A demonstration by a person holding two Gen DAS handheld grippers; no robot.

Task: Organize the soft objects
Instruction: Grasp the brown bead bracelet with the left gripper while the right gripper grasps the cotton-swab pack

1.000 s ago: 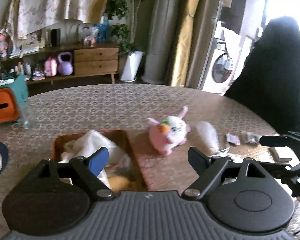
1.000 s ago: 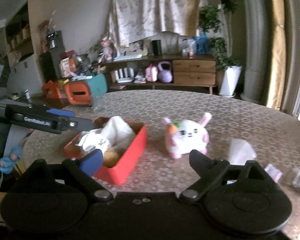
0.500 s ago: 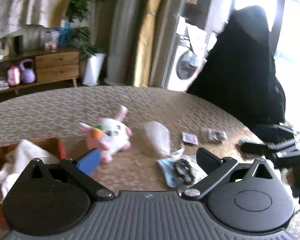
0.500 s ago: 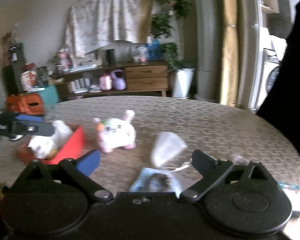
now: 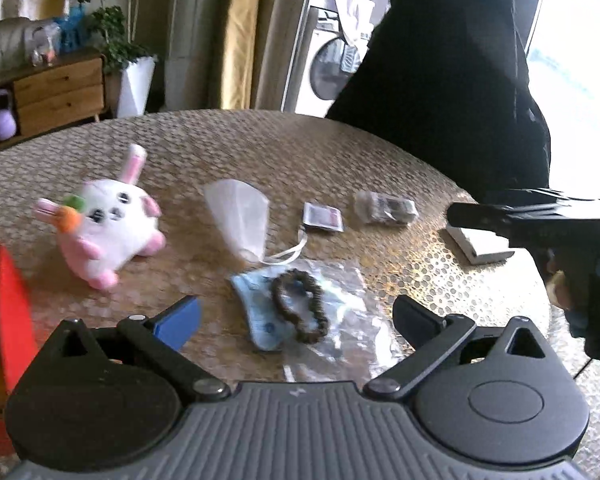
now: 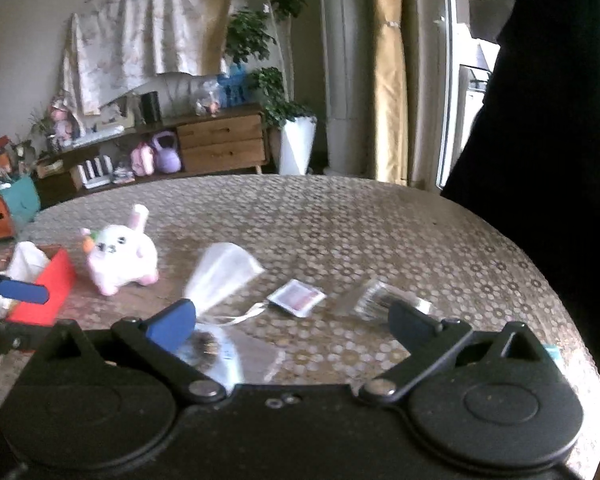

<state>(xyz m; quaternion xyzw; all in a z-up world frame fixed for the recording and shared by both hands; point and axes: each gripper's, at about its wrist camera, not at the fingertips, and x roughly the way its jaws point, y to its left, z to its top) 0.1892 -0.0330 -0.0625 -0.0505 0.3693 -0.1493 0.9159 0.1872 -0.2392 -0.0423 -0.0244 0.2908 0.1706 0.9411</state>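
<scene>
A pink and white plush bunny (image 5: 106, 226) lies on the round table, left of a white face mask (image 5: 240, 218). A light blue cloth (image 5: 260, 312) with a dark brown scrunchie (image 5: 300, 306) on it lies on clear plastic, between the open jaws of my left gripper (image 5: 296, 320). The red box (image 5: 14, 320) holding soft white items is at the left edge. In the right wrist view the bunny (image 6: 120, 256), mask (image 6: 222, 272) and red box (image 6: 46, 292) sit ahead-left of my open, empty right gripper (image 6: 290, 322).
A small red and white packet (image 5: 323, 217), a clear wrapped packet (image 5: 384, 208) and a white box (image 5: 480, 246) lie on the table (image 5: 300, 152) to the right. The right gripper's body (image 5: 560, 232) reaches in from the right. A dark draped shape (image 5: 440, 80) stands behind the table.
Both grippers have swung right, away from the red box. The blue cloth and scrunchie now lie between the left gripper's jaws. Both stay open.
</scene>
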